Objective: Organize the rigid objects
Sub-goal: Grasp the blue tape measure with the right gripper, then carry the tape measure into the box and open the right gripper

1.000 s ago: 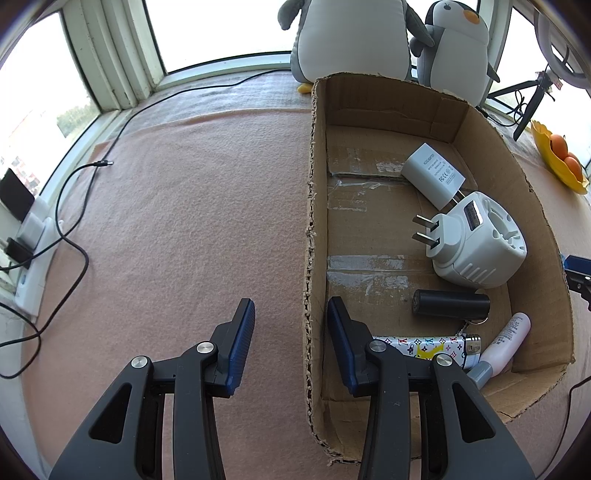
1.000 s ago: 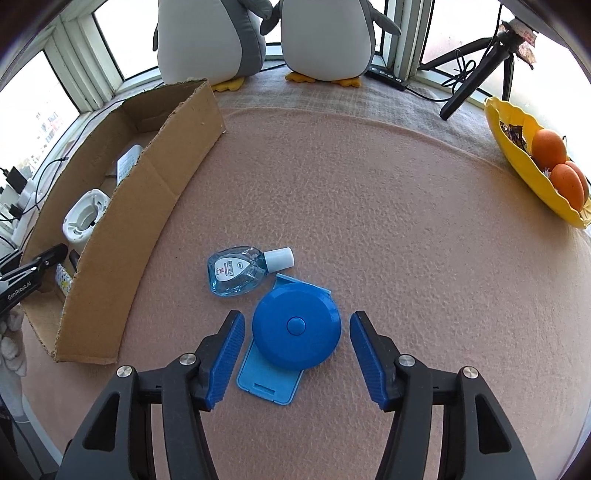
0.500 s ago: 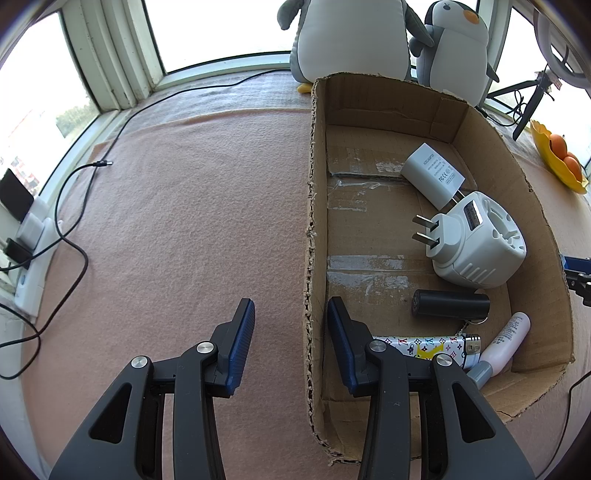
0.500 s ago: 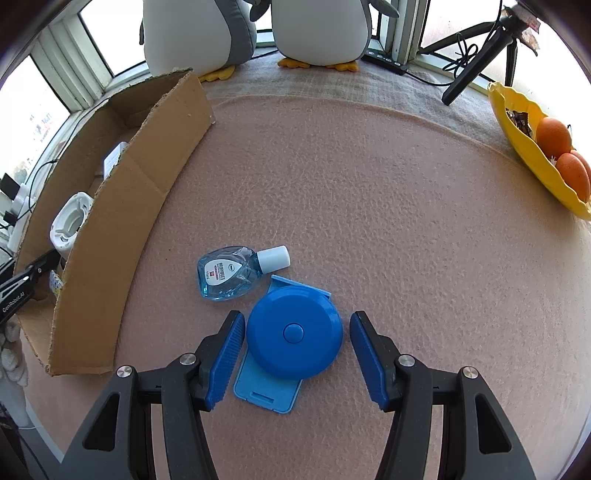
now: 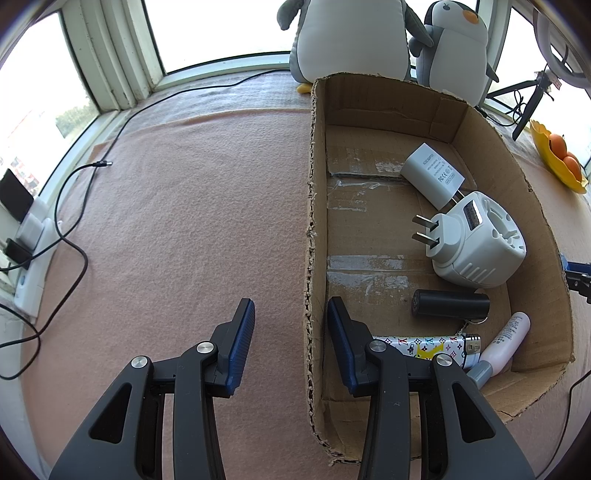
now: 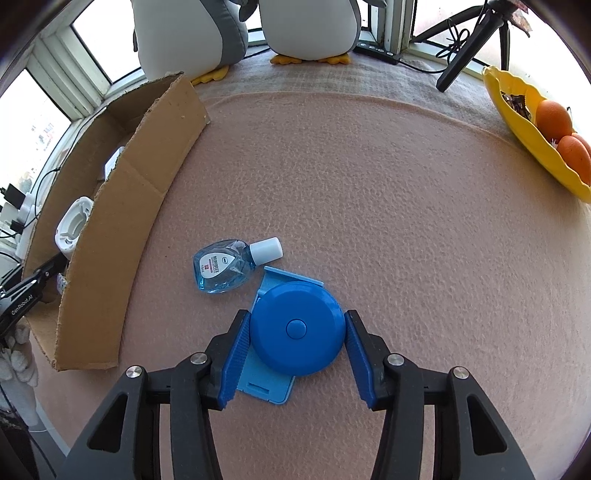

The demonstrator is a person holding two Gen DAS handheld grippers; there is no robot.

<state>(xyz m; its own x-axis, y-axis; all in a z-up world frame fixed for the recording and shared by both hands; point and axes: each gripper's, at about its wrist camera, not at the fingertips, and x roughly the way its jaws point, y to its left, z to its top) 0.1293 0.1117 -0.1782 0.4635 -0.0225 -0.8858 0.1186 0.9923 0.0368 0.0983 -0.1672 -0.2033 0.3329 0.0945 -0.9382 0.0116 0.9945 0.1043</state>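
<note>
Closing my right claw point(image 6: 297, 338) on the round blue tape measure point(image 6: 297, 328): the jaws have just been closing, and both blue pads now sit against its rim on either side, or so close I can't see a gap. The tape measure lies flat on the pink felt mat point(image 6: 388, 192), on top of a light blue flat holder point(image 6: 266, 387) that sticks out past it at the near and far ends. Just beside it, toward the box, a small clear-blue bottle point(image 6: 221, 267) with a white cap lies on its side, cap nearly touching the holder's far corner. The cardboard box point(image 6: 122, 206) runs along the mat's left side, open top.

My left claw point(image 5: 290, 343) straddles the box's left wall point(image 5: 313, 221), one finger outside over the mat, one inside. Pads don't press the cardboard; gaps show both sides, nothing gripped, though the jaws are about as narrow as they go.

Inside the box: white charger point(image 5: 432, 173), white travel adapter point(image 5: 480, 243) touching it, black cylinder point(image 5: 450, 307), patterned lighter point(image 5: 436, 347), white tube point(image 5: 504, 343) in the near right corner.

Beyond the mat's far edge: two plush penguins point(image 6: 306, 26), a tripod point(image 6: 469, 44), a yellow dish point(image 6: 517, 122) with oranges point(image 6: 554, 118) at the right edge. Black cable point(image 5: 74, 206) and power strip point(image 5: 31, 254) by the left edge.
</note>
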